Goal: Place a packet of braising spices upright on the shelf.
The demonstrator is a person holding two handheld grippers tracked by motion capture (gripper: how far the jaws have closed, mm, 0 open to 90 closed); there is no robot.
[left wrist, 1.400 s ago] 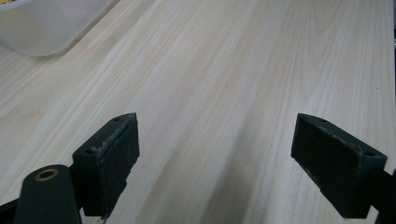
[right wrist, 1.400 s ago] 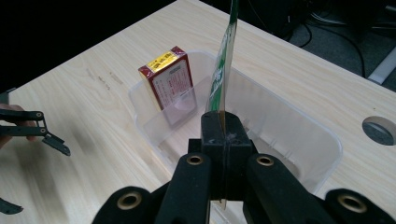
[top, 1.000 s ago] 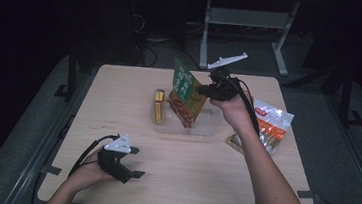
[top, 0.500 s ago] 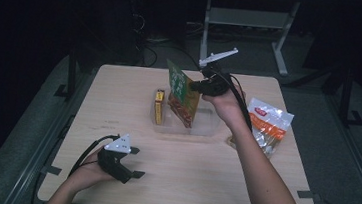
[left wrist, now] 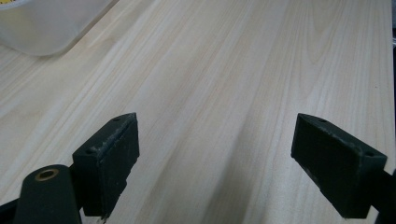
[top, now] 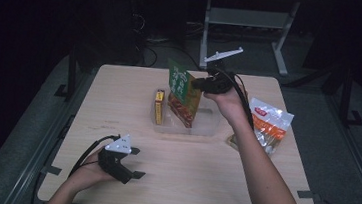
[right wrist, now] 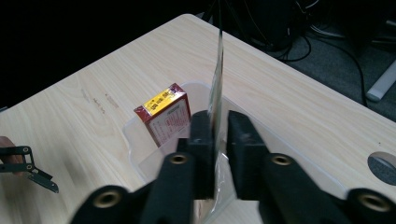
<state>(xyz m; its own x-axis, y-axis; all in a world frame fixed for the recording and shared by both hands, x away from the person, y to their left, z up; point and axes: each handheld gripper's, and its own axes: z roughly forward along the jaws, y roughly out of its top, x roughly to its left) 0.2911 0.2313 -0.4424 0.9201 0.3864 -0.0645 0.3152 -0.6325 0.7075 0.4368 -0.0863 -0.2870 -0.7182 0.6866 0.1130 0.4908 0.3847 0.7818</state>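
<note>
A green and red snack bag (top: 183, 94) stands on edge in a clear plastic bin (top: 206, 127) at the middle of the table. A yellow and red box (top: 159, 106) stands upright at the bin's left end. My right gripper (top: 196, 83) is at the bag's upper right side. In the right gripper view the bag's thin edge (right wrist: 217, 79) runs between the jaws of the right gripper (right wrist: 219, 135), which have just been opening: a narrow gap shows beside the bag. The box (right wrist: 164, 116) stands beyond. My left gripper (top: 135, 163) rests open on the table near the front left, nothing between its jaws (left wrist: 215, 149).
A white and orange snack bag (top: 267, 123) lies on the table to the right of the bin. The wooden table (top: 119, 91) ends in dark floor on all sides. A metal stand (top: 247, 18) is behind the table.
The right gripper and the green bag have shifted slightly to the left over the bin. The left gripper has not moved.
</note>
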